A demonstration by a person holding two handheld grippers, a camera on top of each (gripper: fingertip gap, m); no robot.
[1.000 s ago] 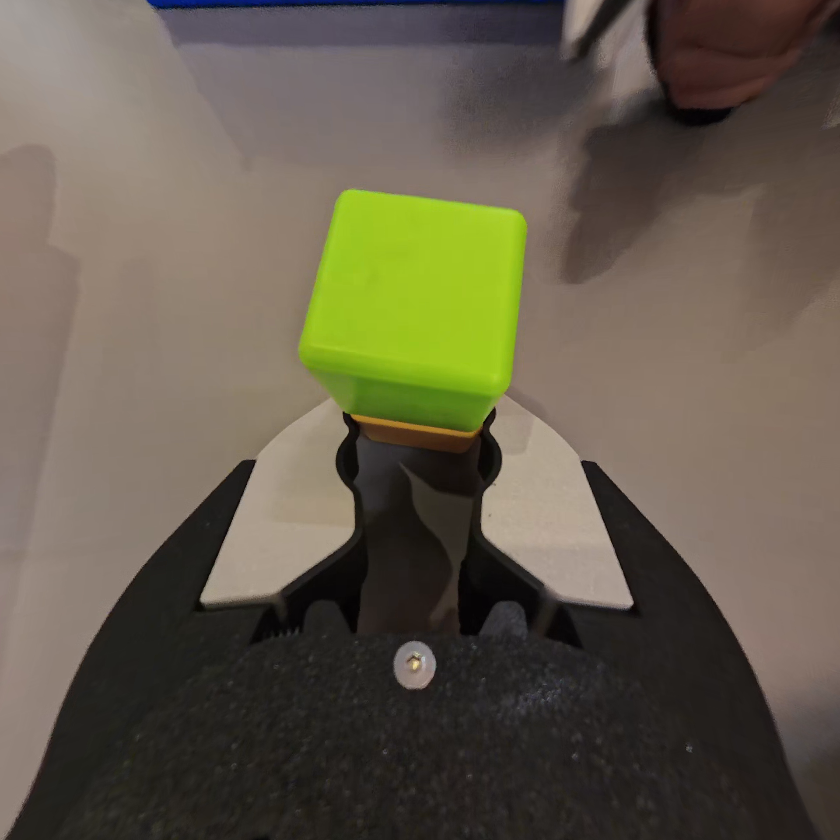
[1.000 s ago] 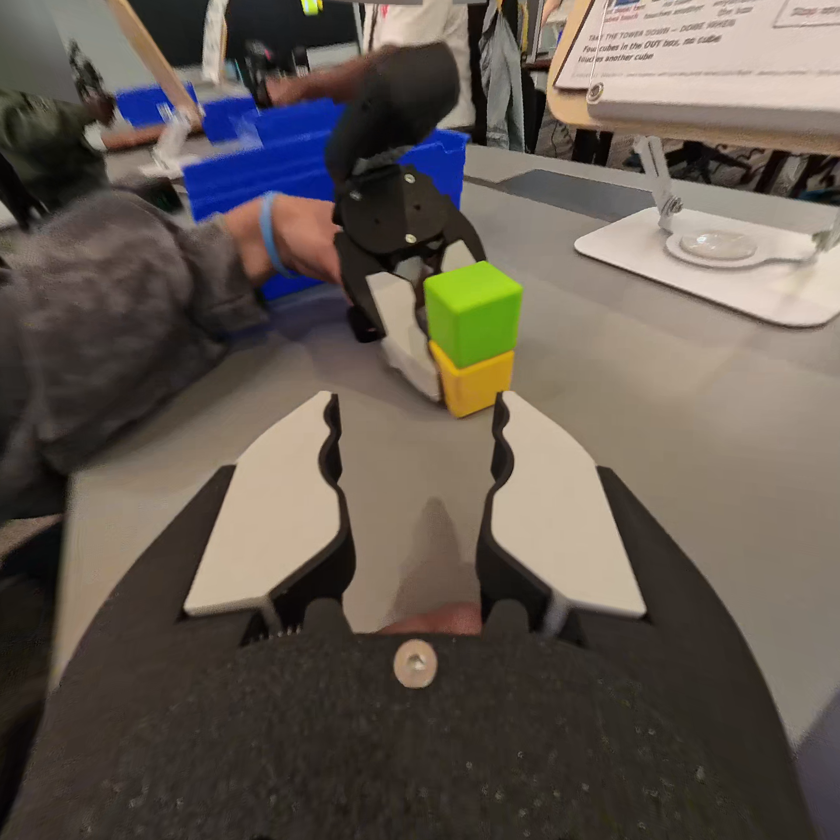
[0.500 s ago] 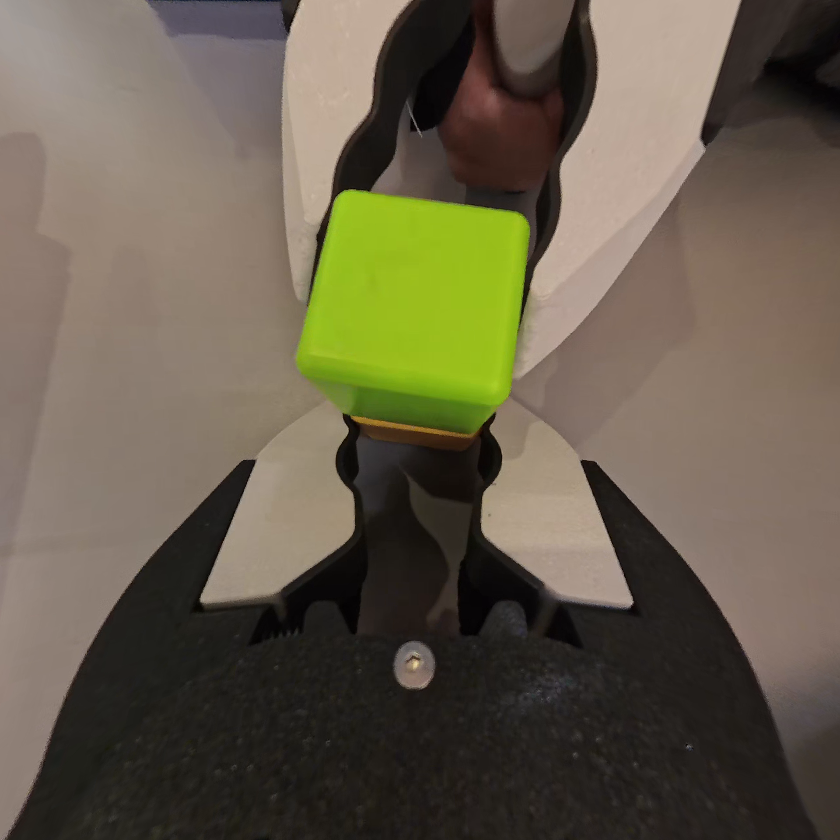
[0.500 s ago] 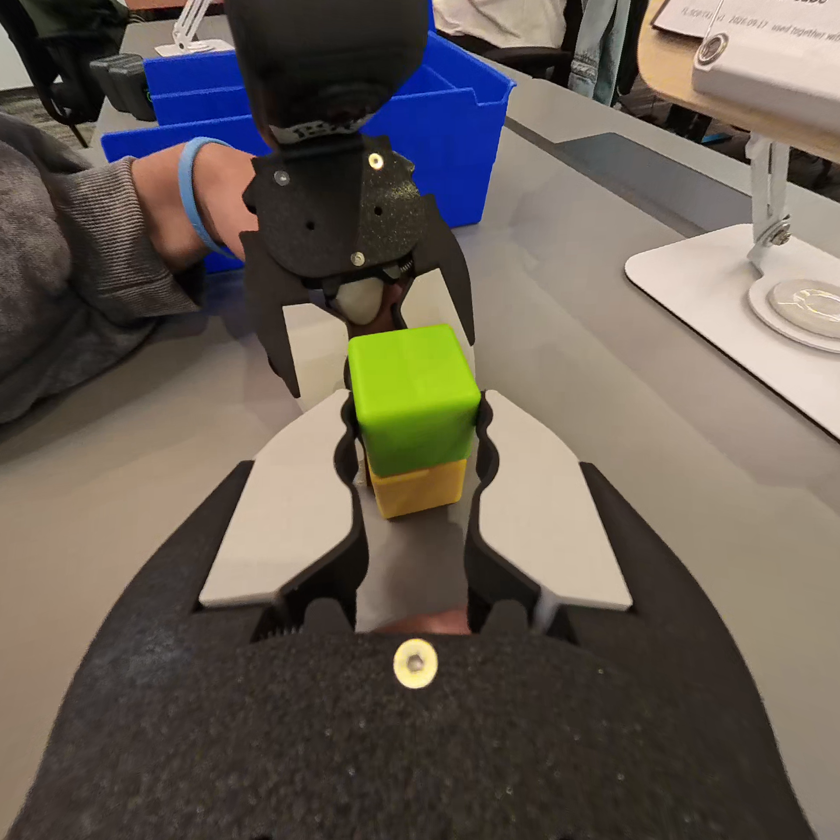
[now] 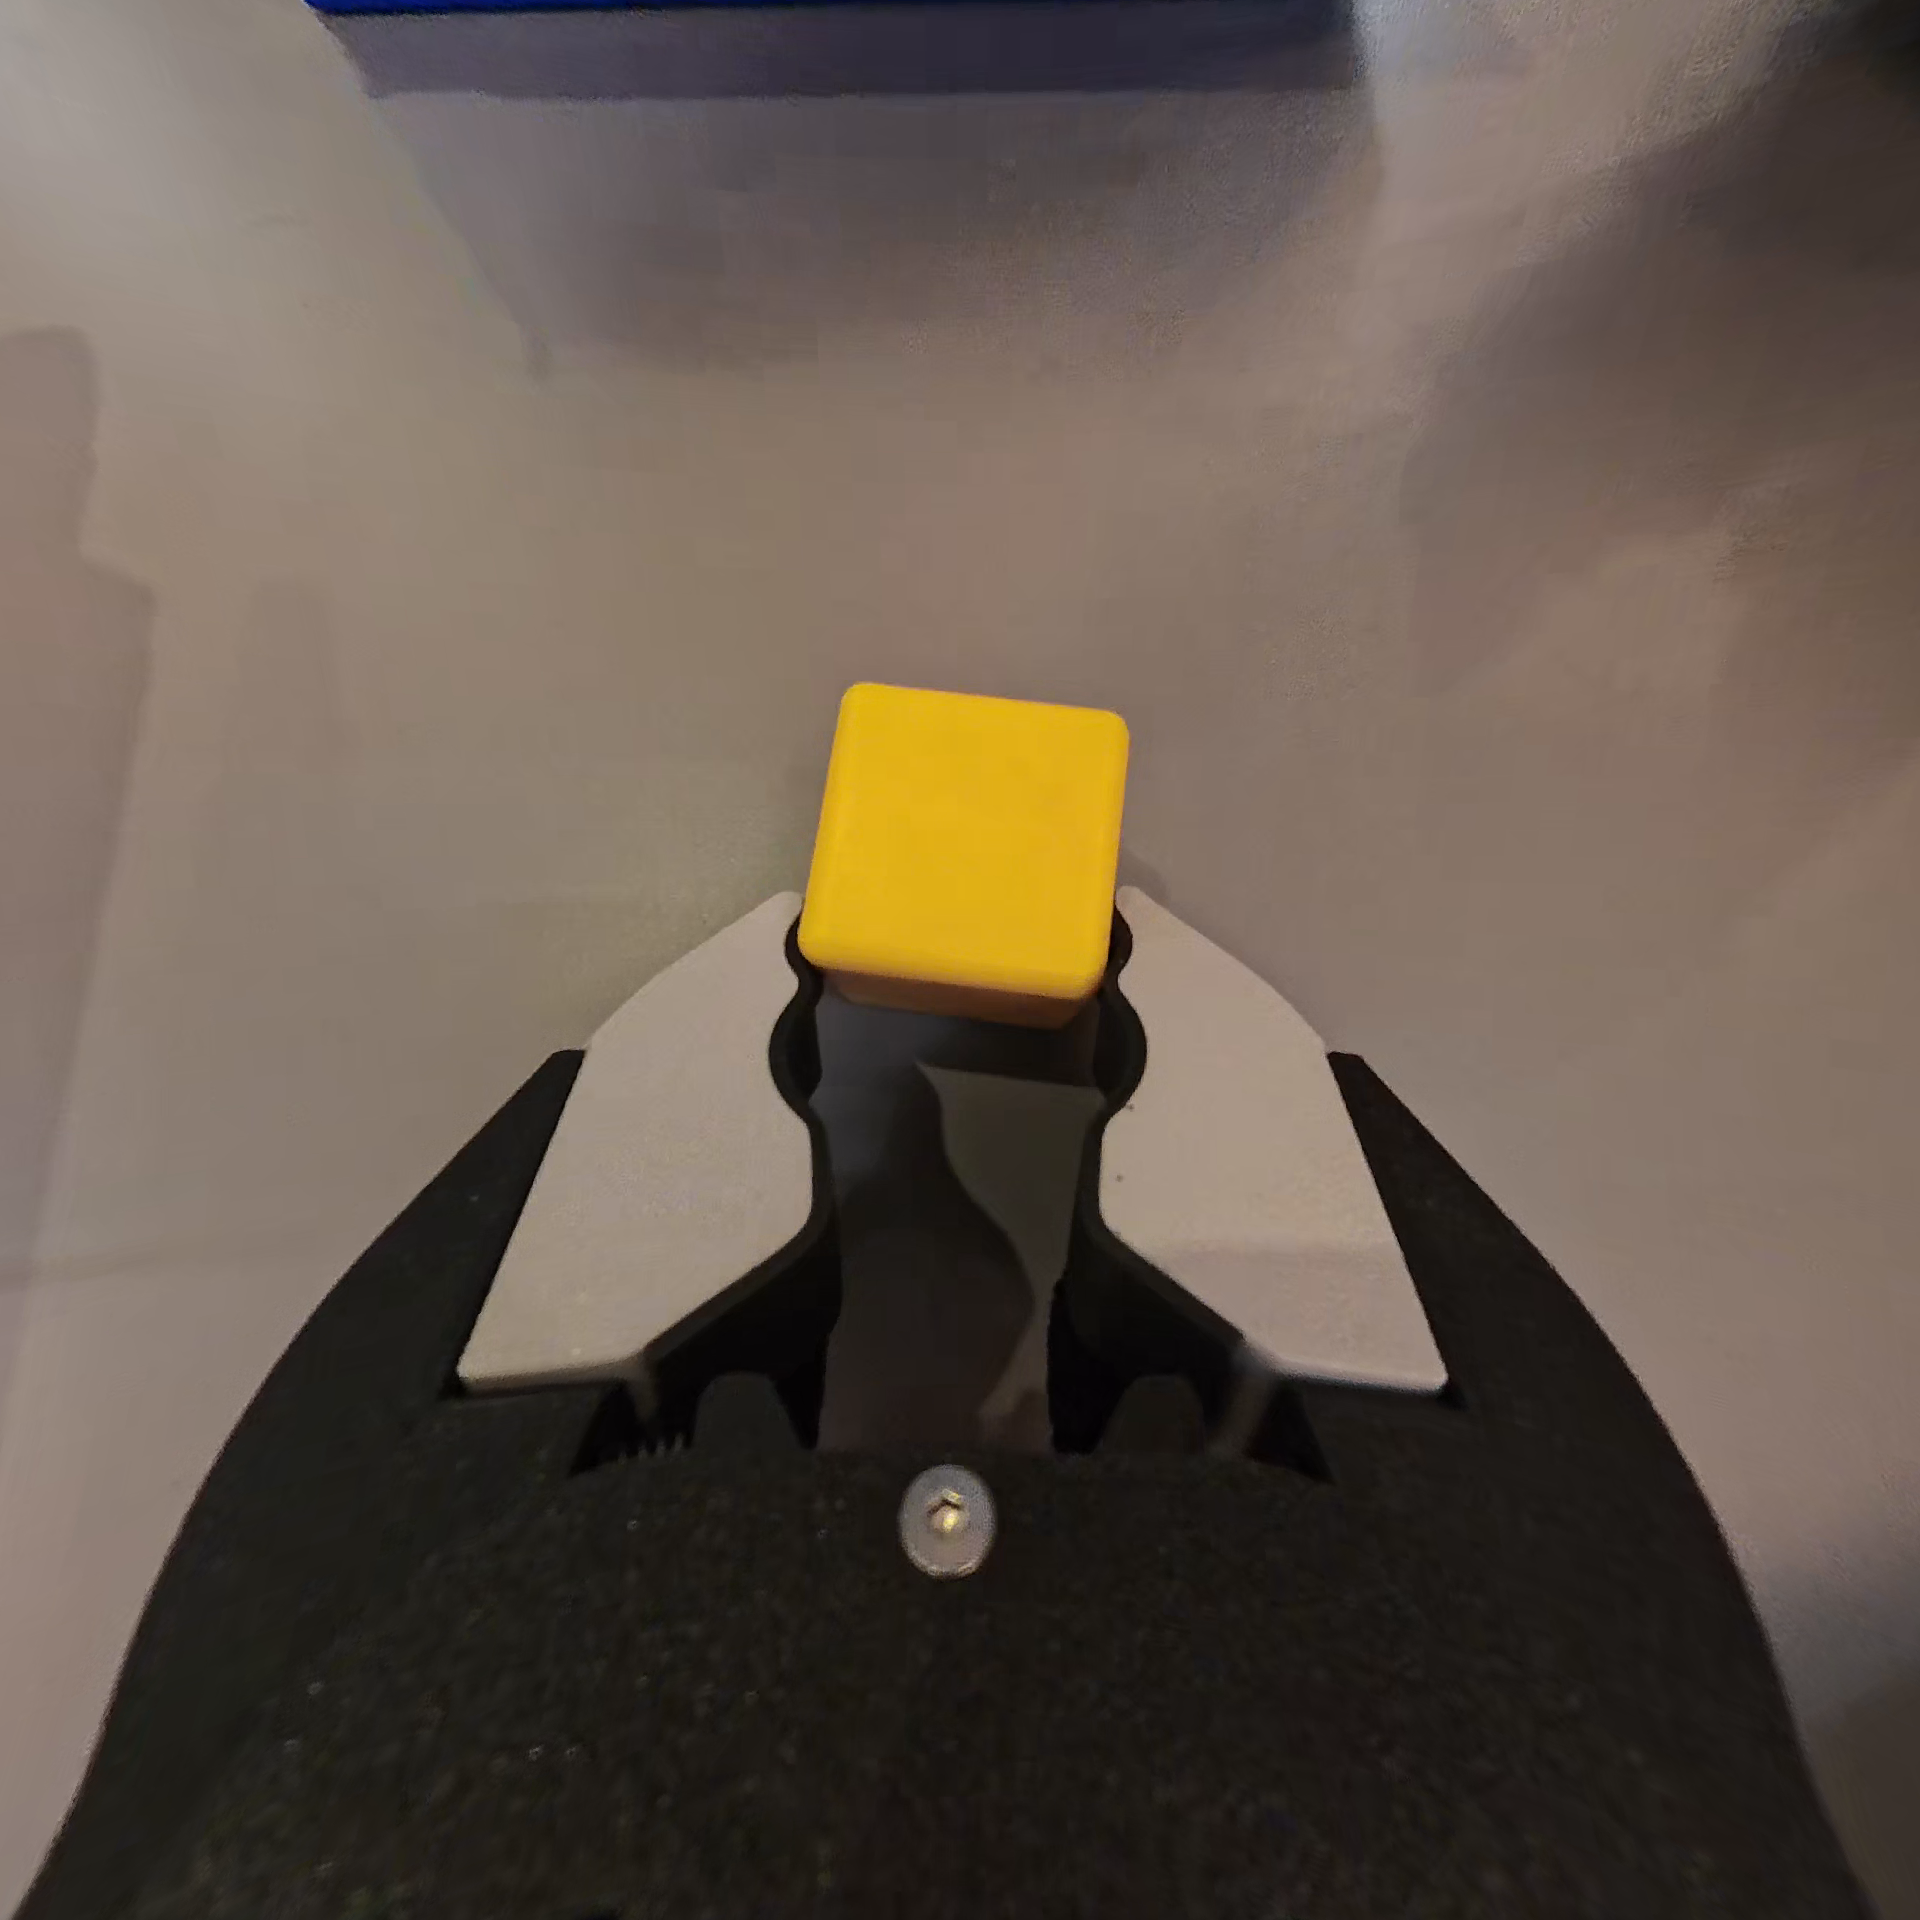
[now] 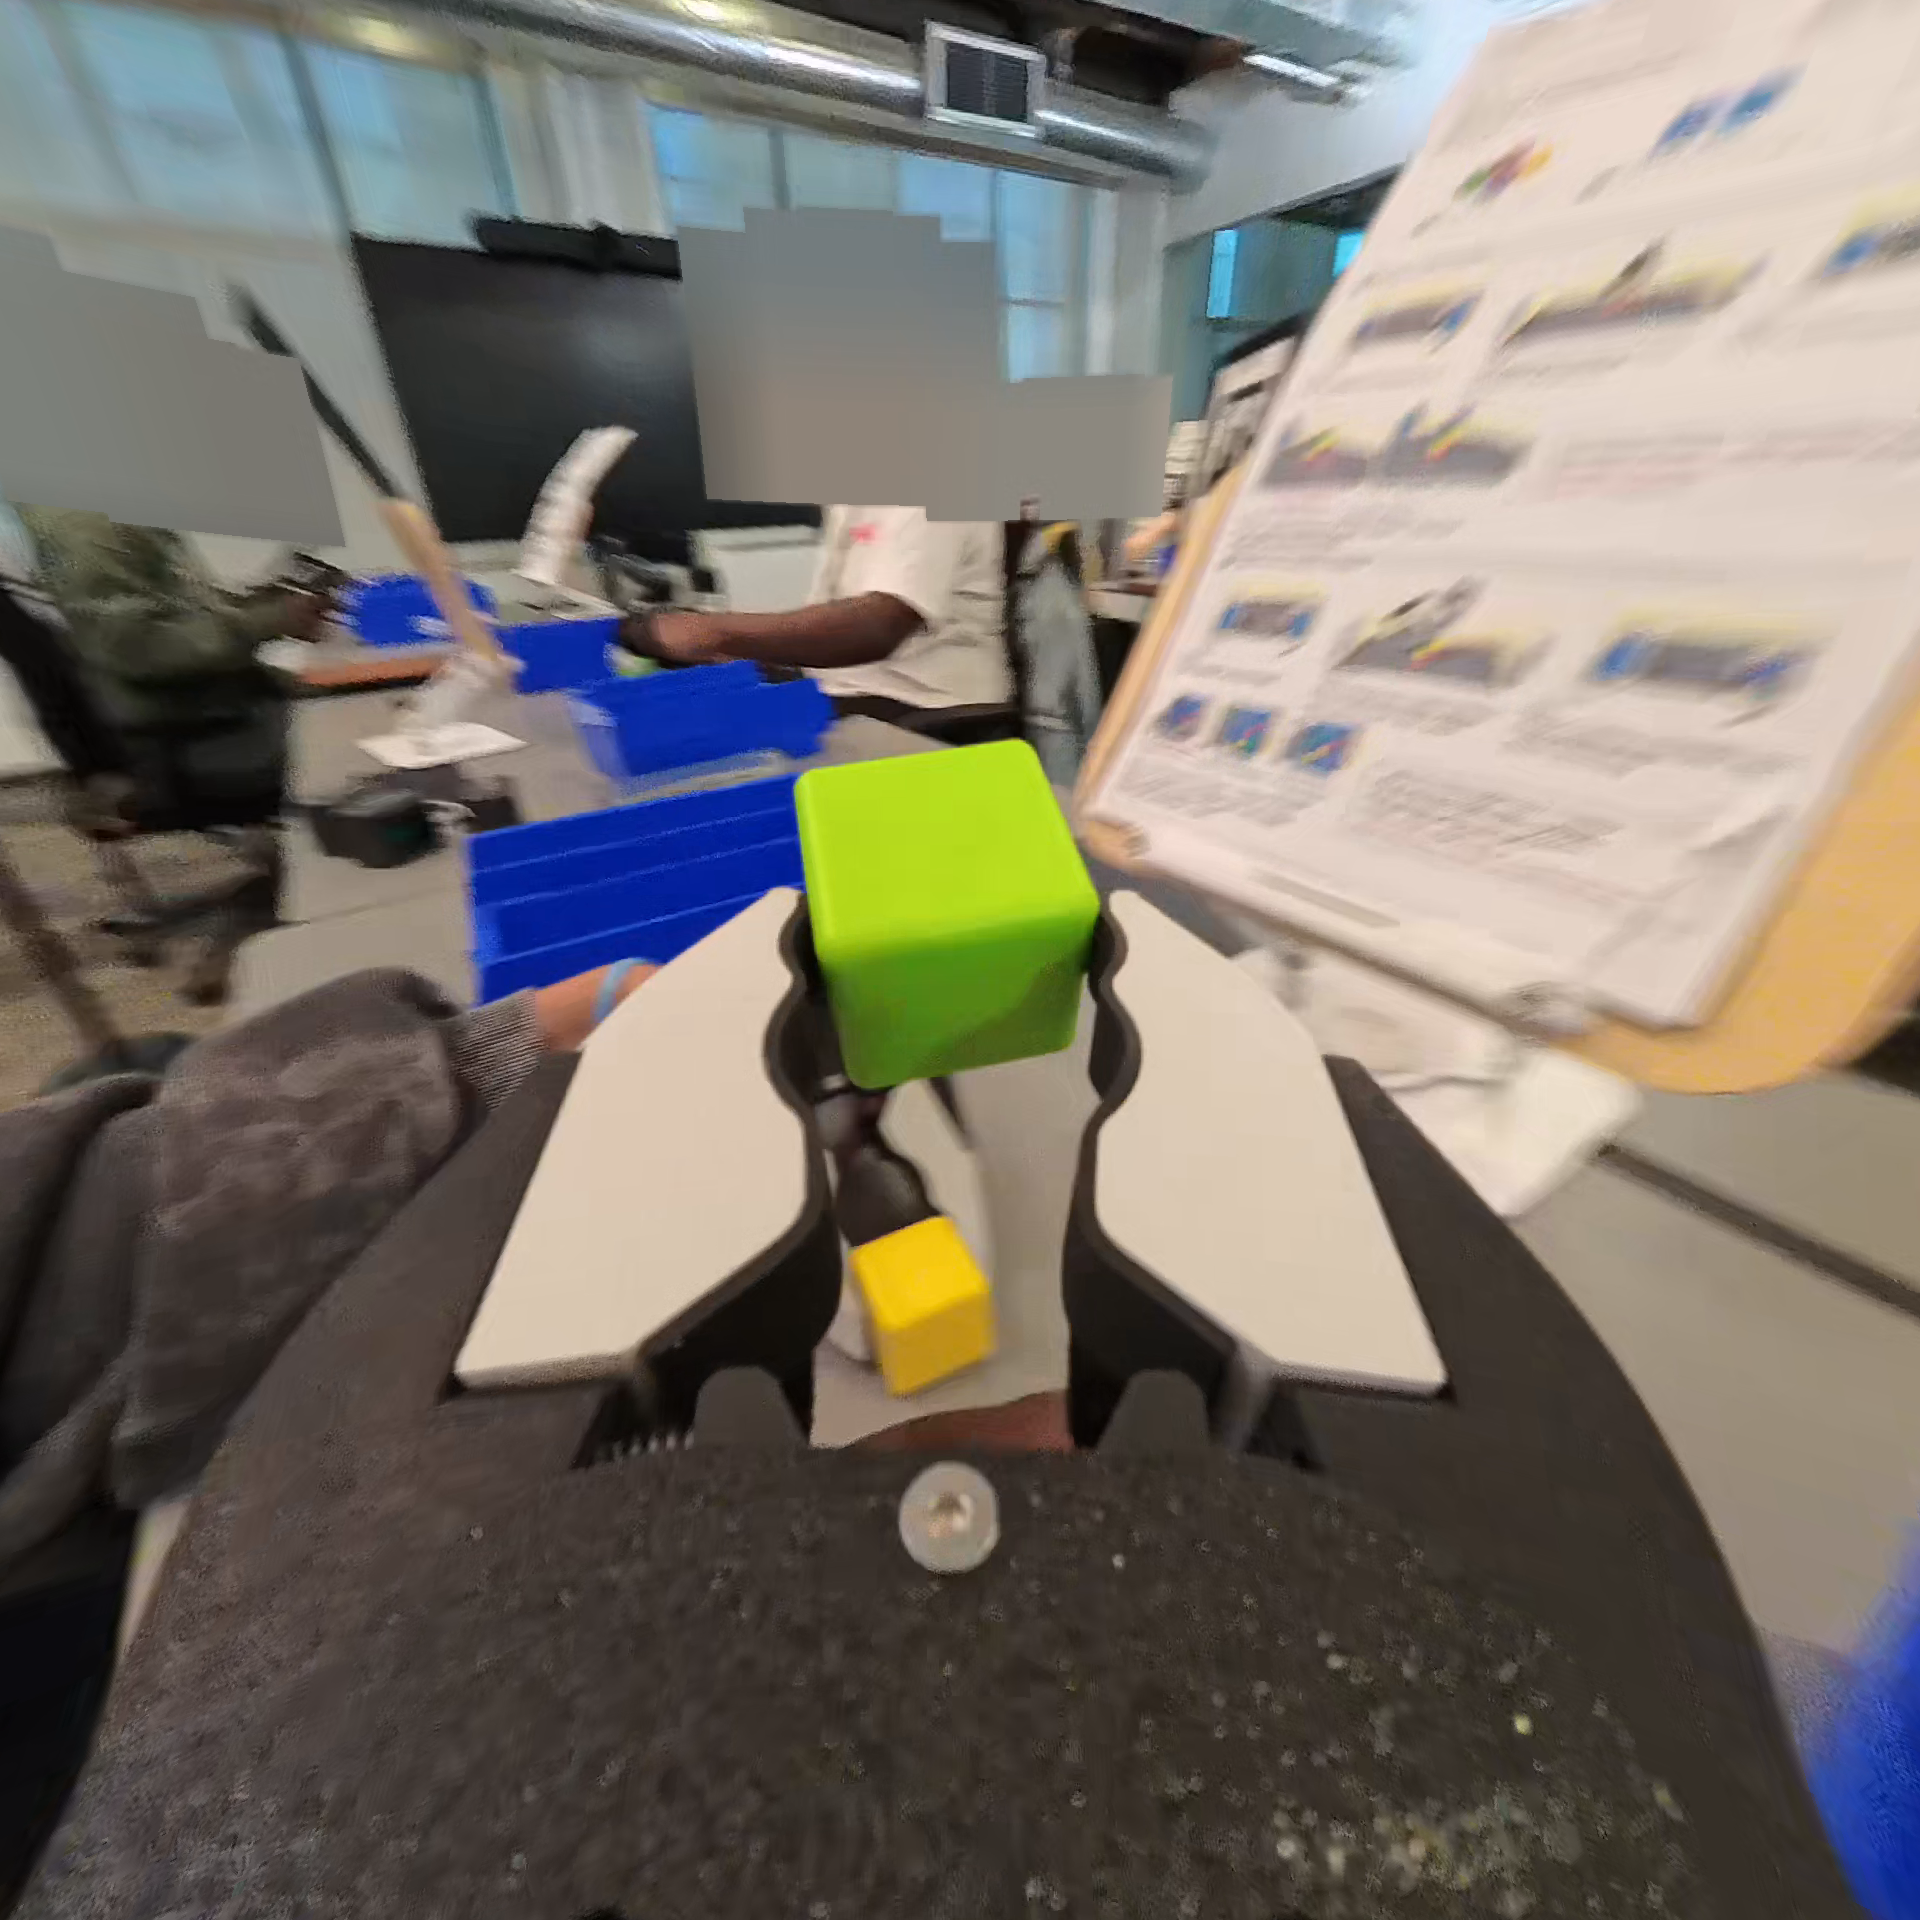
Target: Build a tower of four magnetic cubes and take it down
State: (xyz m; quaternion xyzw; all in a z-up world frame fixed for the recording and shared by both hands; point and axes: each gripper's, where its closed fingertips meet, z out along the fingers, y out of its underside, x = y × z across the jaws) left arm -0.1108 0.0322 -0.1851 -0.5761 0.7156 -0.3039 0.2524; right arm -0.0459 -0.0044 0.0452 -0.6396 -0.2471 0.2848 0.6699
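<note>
We saw the left hand-held gripper [image 5: 961, 940] closed on the yellow cube [image 5: 964, 847], its two grey fingertips pressed against the cube's opposite sides low down, with the cube standing on the grey worktop [image 5: 416, 623]. From the left wrist view we looked almost straight down on the cube's top face, which was bare. A strip of blue bin [image 5: 810, 5] showed along the far edge of that view.

The right hand-held gripper [image 6: 945, 935] was clamped on the green cube [image 6: 945, 904], the fingertips touching its left and right faces, and it held that cube up in the air, clear of the worktop [image 6: 1714, 1174]. Between the right fingers and well below the green cube, we could see the yellow cube [image 6: 925, 1314] on the worktop with the tips of the left hand-held gripper [image 6: 883, 1247] around it; the two cubes were apart, not touching. A grey sleeve [image 6: 260, 1143] reached in from the left behind the right finger.

Beyond the green cube lay a blue bin [image 6: 623, 883] on the worktop, with more blue bins farther off. To the right a wooden board carrying a printed sheet [image 6: 1507, 520] leaned on a white stand [image 6: 1455, 1060]. The background was blurred, though we could make out people at other tables.
</note>
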